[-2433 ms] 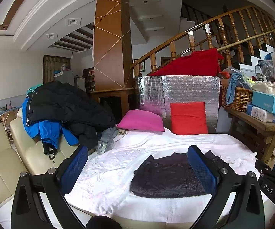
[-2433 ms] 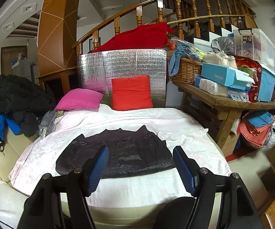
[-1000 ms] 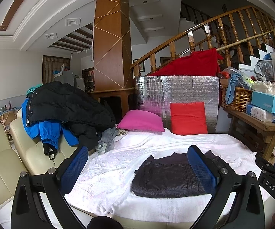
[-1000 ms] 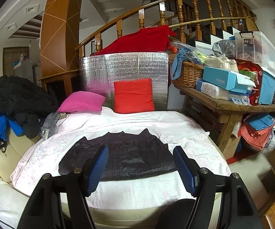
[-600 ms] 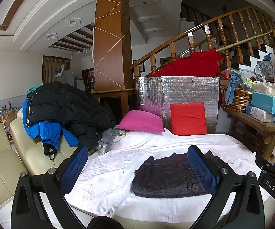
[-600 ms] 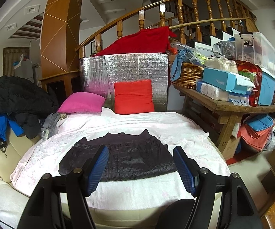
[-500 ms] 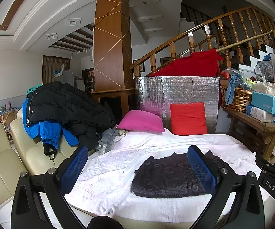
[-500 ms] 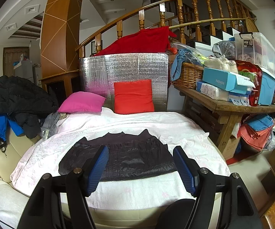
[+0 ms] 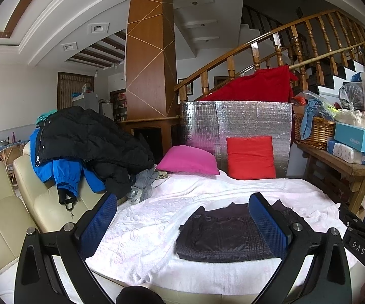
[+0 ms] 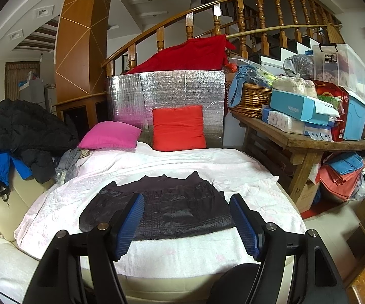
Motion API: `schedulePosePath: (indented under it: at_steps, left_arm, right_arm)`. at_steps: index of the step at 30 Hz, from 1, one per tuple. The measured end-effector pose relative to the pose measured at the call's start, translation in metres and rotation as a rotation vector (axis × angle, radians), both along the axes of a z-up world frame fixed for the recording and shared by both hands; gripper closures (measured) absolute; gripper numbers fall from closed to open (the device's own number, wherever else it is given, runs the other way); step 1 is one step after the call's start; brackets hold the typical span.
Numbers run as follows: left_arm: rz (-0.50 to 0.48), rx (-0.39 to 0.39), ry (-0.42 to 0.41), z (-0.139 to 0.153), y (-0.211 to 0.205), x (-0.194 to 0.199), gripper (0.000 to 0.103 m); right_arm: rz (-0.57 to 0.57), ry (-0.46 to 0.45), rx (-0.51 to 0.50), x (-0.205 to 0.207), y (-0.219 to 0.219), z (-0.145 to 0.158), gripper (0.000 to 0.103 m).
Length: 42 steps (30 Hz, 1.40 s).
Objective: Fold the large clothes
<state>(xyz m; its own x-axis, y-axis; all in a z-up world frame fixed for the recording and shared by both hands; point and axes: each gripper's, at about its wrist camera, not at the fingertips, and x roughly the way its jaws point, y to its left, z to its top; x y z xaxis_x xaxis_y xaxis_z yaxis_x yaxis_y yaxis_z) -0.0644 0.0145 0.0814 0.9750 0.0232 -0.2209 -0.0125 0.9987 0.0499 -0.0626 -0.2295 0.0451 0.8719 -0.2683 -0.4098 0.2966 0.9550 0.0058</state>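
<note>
A dark, shiny quilted garment (image 10: 162, 207) lies folded flat on the pale pink blanket (image 10: 172, 159) that covers the couch seat. In the left wrist view the same garment (image 9: 220, 233) sits ahead and to the right. My left gripper (image 9: 185, 212) hovers open before the blanket's near edge, nothing between its blue pads. My right gripper (image 10: 186, 207) is open too, held short of the garment's near hem, clear of the cloth. A tip of the right gripper (image 9: 360, 243) shows at the lower right of the left wrist view.
A heap of black and blue jackets (image 9: 86, 141) lies on the cream sofa back (image 9: 30, 185) at left. A pink cushion (image 10: 109, 136) and a red cushion (image 10: 178, 129) lean against a silver foil panel (image 10: 167, 93). A cluttered wooden bench (image 10: 306, 139) stands at right.
Over the first part of this span both views shifted slightly, and the garment sits a little differently in frame. Since one second ago nothing has visibly moved.
</note>
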Motion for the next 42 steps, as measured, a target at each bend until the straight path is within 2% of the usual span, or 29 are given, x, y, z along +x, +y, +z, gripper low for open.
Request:
schedulePosePath:
  at_steps: [24,32,42]
  left_arm:
    - [0.008,-0.009,0.028,-0.008,0.003,0.008,0.0]
    - [0.012,-0.01,0.056,-0.016,0.005,0.02,0.0]
    - [0.024,-0.018,0.113,-0.029,0.007,0.053,0.0]
  right_arm:
    - [0.011,0.031,-0.008,0.013,0.007,-0.007,0.029]
    - [0.018,0.051,-0.028,0.026,0.012,-0.011,0.029]
    - [0.006,0.078,-0.05,0.061,0.011,-0.013,0.029]
